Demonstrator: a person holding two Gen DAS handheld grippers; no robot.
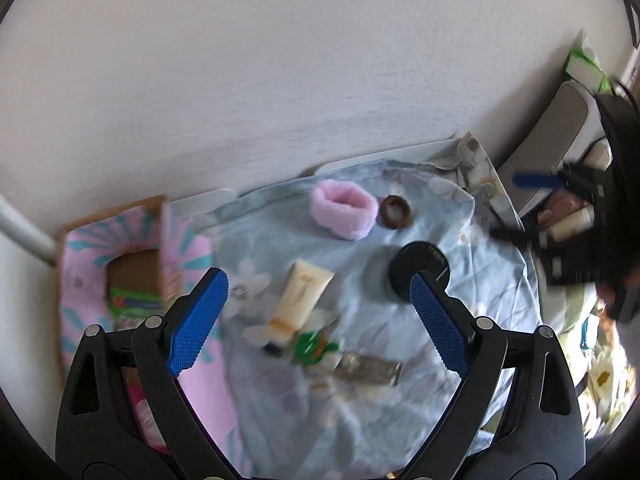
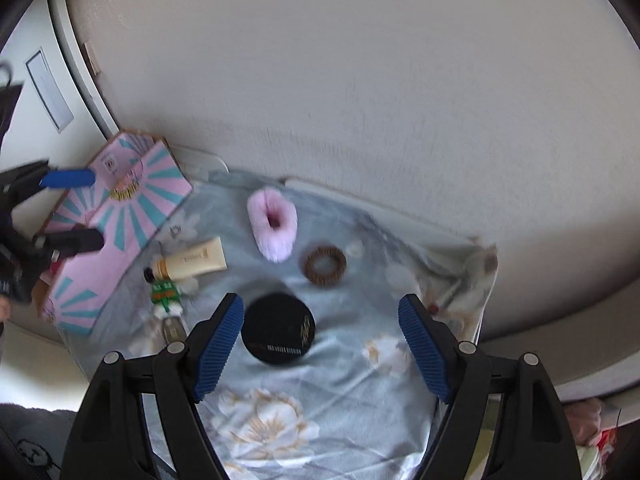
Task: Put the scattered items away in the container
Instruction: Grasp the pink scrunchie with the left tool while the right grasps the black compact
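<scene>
Two tongs hang over a worktop draped in a pale blue flowered cloth (image 2: 340, 380), both pointing steeply down, and both stand wide apart with nothing between the blue pads. The left tongs (image 1: 320, 316) hover above the middle of the scatter; the right tongs (image 2: 320, 344) frame the black round compact (image 2: 279, 330) without touching it.

The cream tube (image 1: 298, 298) is the clearest long thing. In the left wrist view its long axis runs from upper right to lower left, flat crimped end toward the wall, gold-banded neck and dark cap toward the camera. In the right wrist view it lies nearly across the picture, cap to the left, toward the box. Just beside its cap sits a small green clip-like item (image 1: 312, 346), too blurred to name more exactly, and next to that a silvery oblong thing (image 1: 370, 370) that lies roughly crosswise in the left view.

Farther back, near the wall, a fluffy pink band (image 2: 273, 224) stands with its opening facing up, and a brown coiled hair ring (image 2: 325, 265) lies flat just beside it. At the cloth's far right edge lies a slim stick-like item (image 2: 444, 300), blurred.

The container is a pink cardboard box (image 1: 86, 240) with teal rays at the left end of the worktop, apart from the scattered things; a green packet (image 1: 136, 300) lies inside
</scene>
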